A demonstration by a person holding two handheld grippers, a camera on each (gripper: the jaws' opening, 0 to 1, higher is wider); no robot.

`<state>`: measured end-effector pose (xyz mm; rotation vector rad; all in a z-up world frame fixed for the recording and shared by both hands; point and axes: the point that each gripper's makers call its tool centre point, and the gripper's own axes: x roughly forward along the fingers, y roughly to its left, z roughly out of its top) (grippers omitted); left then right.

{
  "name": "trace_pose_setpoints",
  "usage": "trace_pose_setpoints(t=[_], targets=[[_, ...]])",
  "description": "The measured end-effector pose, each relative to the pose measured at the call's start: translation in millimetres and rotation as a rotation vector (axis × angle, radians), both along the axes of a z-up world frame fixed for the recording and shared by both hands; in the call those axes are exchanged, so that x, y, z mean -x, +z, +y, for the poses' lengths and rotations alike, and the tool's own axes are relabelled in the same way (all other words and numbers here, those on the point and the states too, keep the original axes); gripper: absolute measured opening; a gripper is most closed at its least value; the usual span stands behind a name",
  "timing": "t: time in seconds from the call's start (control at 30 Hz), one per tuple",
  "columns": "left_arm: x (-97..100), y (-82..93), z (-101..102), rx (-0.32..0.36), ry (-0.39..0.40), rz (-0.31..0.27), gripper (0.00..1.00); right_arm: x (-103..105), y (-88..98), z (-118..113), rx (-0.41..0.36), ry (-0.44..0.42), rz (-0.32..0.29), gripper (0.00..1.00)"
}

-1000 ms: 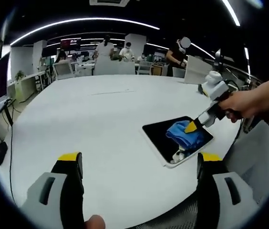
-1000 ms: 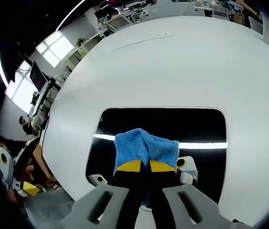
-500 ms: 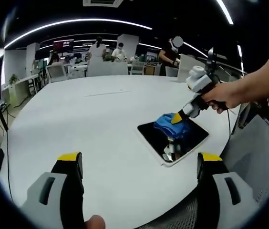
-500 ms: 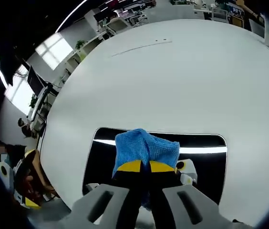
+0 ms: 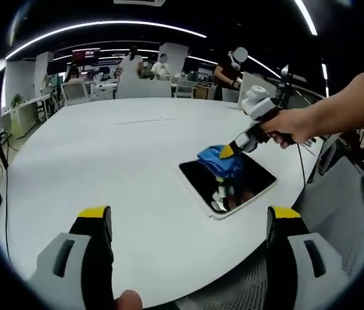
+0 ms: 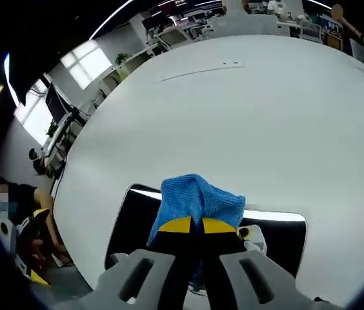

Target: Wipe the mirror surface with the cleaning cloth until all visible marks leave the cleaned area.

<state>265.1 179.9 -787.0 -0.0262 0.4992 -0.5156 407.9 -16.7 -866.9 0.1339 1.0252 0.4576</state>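
You've got 1 mirror (image 5: pixel 229 181), 1 blue cleaning cloth (image 5: pixel 219 160), 2 grippers, all over 1 big round white table (image 5: pixel 104 168).

Your right gripper (image 6: pixel 196 225): yellow-tipped fingers (image 6: pixel 176 225) pressed together, clamped on the cloth (image 6: pixel 198 199); cloth bunches up past the tips and sits on the mirror (image 6: pixel 137 213), at the edge of the glass farthest from your right gripper. In the left gripper view your hand (image 5: pixel 290 126) holds the right gripper (image 5: pixel 228 150) angled down, cloth touching the mirror's far corner.

Your left gripper (image 5: pixel 188 216): fingers (image 5: pixel 95 240) wide apart, holding nothing, over bare table near its edge, well short of the mirror.

Mirror lies flat near the table's right edge, dark glass, white frame.
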Motion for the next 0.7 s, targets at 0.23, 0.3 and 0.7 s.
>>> trace_pose_setpoints(t=[0.23,0.3,0.7], targets=[[-1.2,9.1,-1.2,-0.014,-0.004,-0.013,0.99,0.2,0.5,0.0,-0.015,-0.014,-0.001,0.0],[-2.1,12.2,-2.9,-0.006,-0.01,-0.017,0.99,-0.3,0.5,-1.2,-0.033,-0.002,-0.001,0.0],[7.7,20.9,-16.7,0.118,-0.016,0.009,0.99,-1.1,0.4,-10.0,0.076,0.077,-0.09,0.0]])
